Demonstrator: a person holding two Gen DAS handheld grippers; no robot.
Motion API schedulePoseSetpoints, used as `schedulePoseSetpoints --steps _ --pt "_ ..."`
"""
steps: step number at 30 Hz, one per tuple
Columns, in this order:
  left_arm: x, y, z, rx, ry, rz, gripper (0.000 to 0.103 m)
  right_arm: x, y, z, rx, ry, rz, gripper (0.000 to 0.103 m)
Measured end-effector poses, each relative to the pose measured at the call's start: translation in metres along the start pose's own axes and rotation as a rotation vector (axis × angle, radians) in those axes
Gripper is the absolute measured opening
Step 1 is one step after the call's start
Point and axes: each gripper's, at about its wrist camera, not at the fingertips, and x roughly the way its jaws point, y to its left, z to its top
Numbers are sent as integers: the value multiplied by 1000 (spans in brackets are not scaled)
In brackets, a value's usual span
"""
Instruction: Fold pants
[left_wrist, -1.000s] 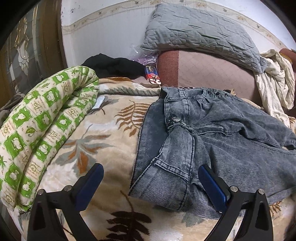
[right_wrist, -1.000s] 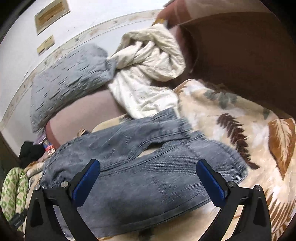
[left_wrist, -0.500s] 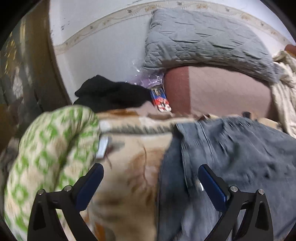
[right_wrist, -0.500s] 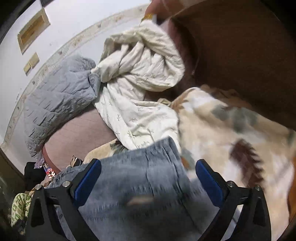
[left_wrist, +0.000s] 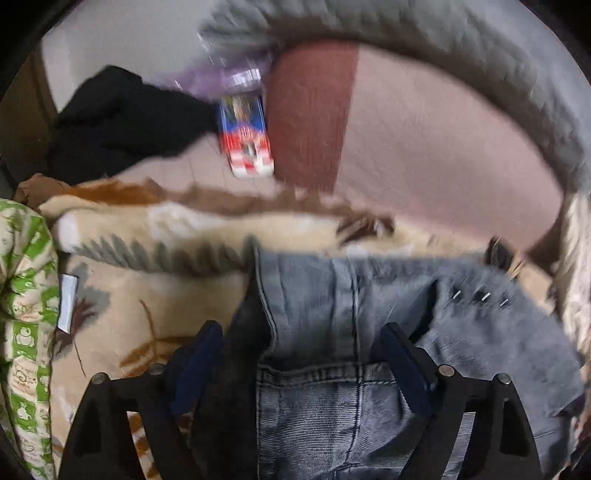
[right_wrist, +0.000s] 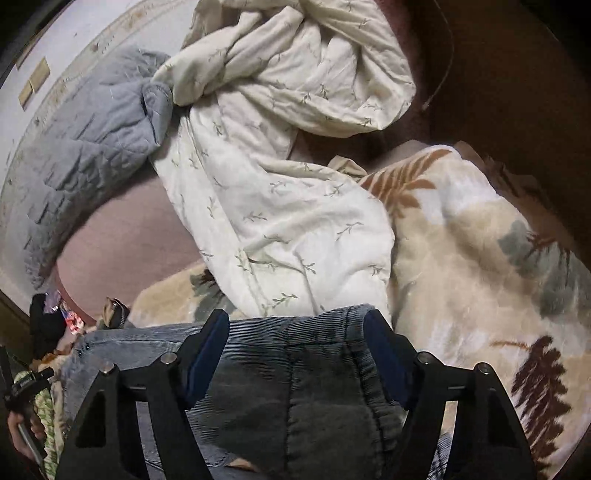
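Note:
Grey denim pants (left_wrist: 498, 332) lie spread on a leaf-print blanket (left_wrist: 147, 295). In the left wrist view my left gripper (left_wrist: 300, 328) stands over the waistband's left corner. Its jaws are closing with the waistband cloth between them, and the pads do not pinch it. In the right wrist view my right gripper (right_wrist: 297, 315) is at the far hem of a pant leg (right_wrist: 325, 387). Those jaws are also closing, with the hem between the blue pads (right_wrist: 207, 350), which do not press on it.
A rolled green-patterned quilt (left_wrist: 26, 314) lies left of the pants. Behind are a black garment (left_wrist: 122, 122), a red and blue packet (left_wrist: 243, 140), a grey quilted pillow (right_wrist: 81, 155) and a crumpled cream sheet (right_wrist: 280, 177). A hand (right_wrist: 22, 432) shows at the lower left.
Both grippers have moved forward across the pants, the left to the waistband corner and the right to the leg's hem. Both pairs of jaws have narrowed around the cloth.

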Motion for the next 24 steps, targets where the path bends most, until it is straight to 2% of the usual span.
schedulePoseSetpoints --steps 3,4,5,7,9,11,12,13,14,15,16,17,18,20,21,24 --pt "12 -7 2 -7 14 13 79 2 -7 2 8 14 12 76" --pt "16 -7 4 -29 18 -11 71 3 -9 4 12 21 19 76" --pt "18 -6 6 -48 24 -41 54 3 -11 4 17 27 23 76" --pt "23 -7 9 -77 42 -82 39 5 -14 6 19 39 33 76" --pt "27 -15 10 -76 48 -87 31 8 -14 8 16 47 31 76" --pt "28 -22 8 -55 43 -93 17 14 -15 10 24 63 36 76" --pt "28 -24 8 -49 37 -92 16 17 -14 10 26 69 27 76" --pt "26 -27 7 -40 27 -86 9 19 -14 10 26 74 14 76" --pt "25 -28 6 -35 23 -84 7 22 -14 9 24 80 -2 75" --pt "23 -27 6 -36 17 -89 7 26 -13 8 16 94 -29 72" --pt "20 -25 7 -42 13 -96 6 30 -12 8 7 107 -50 63" --pt "18 -23 7 -49 9 -101 6 36 -11 7 -7 133 -77 49" --pt "14 -21 8 -54 0 -107 6 41 -11 6 -18 156 -97 41" --pt "4 -19 12 -60 -19 -115 5 48 -10 6 -42 183 -143 14" --pt "-2 -18 12 -63 -31 -121 5 48 -8 8 -58 180 -171 15" --pt "-25 -10 17 -78 -92 -151 3 28 3 18 -73 108 -142 14"
